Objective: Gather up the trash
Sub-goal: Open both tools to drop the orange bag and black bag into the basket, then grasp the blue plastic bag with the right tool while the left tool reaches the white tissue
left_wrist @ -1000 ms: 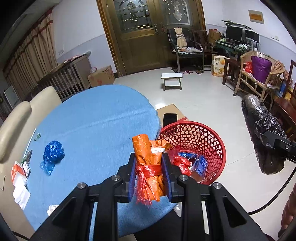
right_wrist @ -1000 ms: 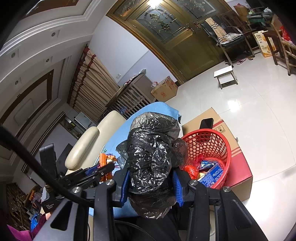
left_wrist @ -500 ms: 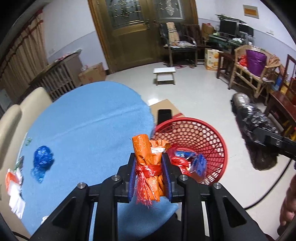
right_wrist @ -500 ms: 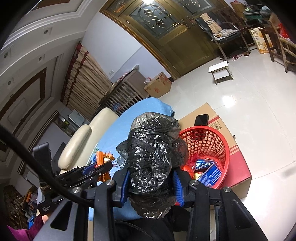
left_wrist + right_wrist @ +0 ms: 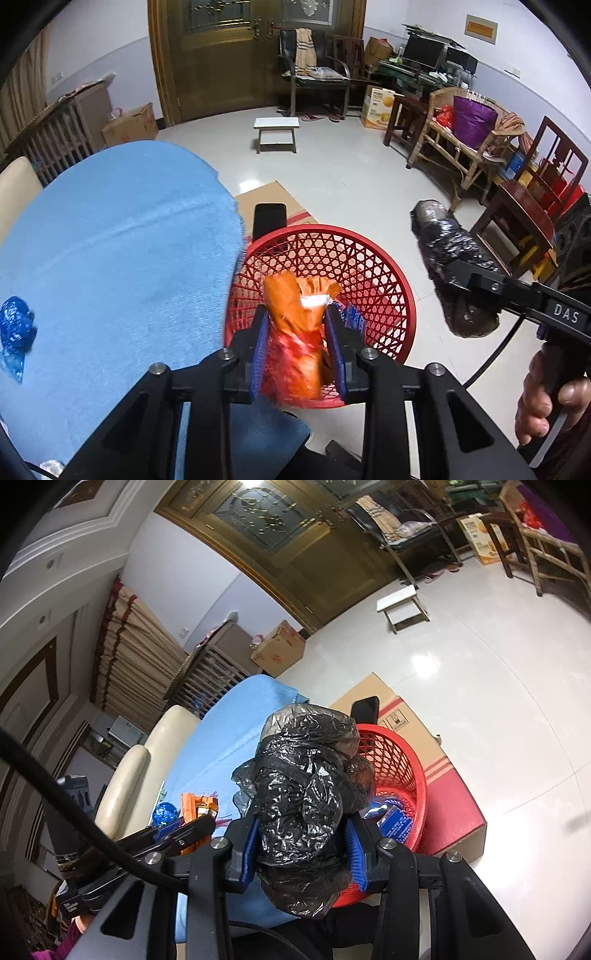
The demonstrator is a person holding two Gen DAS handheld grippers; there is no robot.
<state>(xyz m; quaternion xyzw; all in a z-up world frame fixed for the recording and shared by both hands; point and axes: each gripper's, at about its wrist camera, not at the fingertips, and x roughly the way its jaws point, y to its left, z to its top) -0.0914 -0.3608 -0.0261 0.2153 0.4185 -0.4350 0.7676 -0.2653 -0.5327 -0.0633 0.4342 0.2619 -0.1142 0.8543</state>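
Note:
My left gripper [image 5: 297, 350] is shut on an orange and red plastic bundle [image 5: 295, 328] and holds it above the near rim of the red mesh basket [image 5: 369, 266]. My right gripper [image 5: 301, 845] is shut on a crumpled black plastic bag [image 5: 303, 794], held to the right of the basket [image 5: 402, 760]; the bag also shows in the left wrist view [image 5: 450, 258]. Blue and red wrappers [image 5: 393, 818] lie inside the basket. A crumpled blue bag [image 5: 14, 328] lies on the blue-covered table [image 5: 118, 251].
The basket stands on a cardboard box [image 5: 417, 723] with a black phone [image 5: 269, 221] on it. A cream chair [image 5: 144, 771] is at the table's far side. A white stool [image 5: 276, 127], wooden chairs [image 5: 458, 147] and a door [image 5: 236, 55] lie beyond on the tiled floor.
My left gripper has carried the orange bundle right, from over the table's edge to over the basket. The black bag in my right gripper stays gripped and has shifted little.

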